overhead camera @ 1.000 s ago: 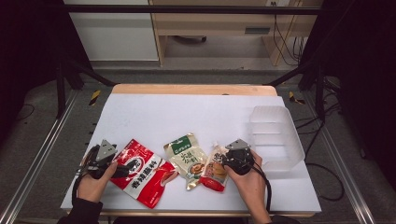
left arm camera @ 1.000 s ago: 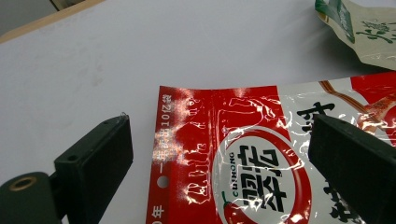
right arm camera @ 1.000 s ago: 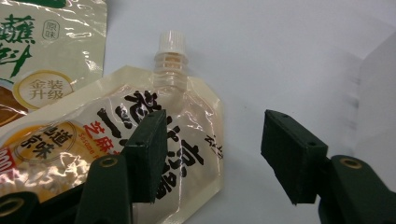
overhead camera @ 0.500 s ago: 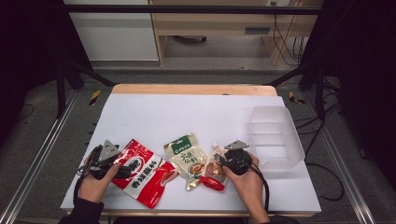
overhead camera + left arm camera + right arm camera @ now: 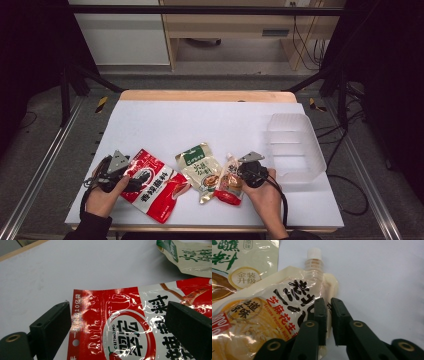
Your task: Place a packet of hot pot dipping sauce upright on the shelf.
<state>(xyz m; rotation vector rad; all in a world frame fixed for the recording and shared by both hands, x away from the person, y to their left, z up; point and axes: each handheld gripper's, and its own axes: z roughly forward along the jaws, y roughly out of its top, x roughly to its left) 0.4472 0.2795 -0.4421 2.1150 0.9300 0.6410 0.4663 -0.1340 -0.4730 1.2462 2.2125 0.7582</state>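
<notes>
Right gripper (image 5: 326, 322), jaws narrowed onto the side seam of the sesame peanut butter spout pouch (image 5: 274, 322), whose long axis runs ahead toward its cap; left gripper (image 5: 117, 332), jaws wide, straddles the red seasoning packet (image 5: 140, 322) lying between them on the table (image 5: 210, 120).

I see a white table (image 5: 210, 120) with a wooden far edge. Taking the green-topped sauce pouch (image 5: 201, 171) as my landmark: a red seasoning packet (image 5: 152, 184) lies flat just left of it, a spouted peanut-butter pouch (image 5: 229, 180) touches its right side, and a clear plastic bin (image 5: 294, 150) sits farther right.
</notes>
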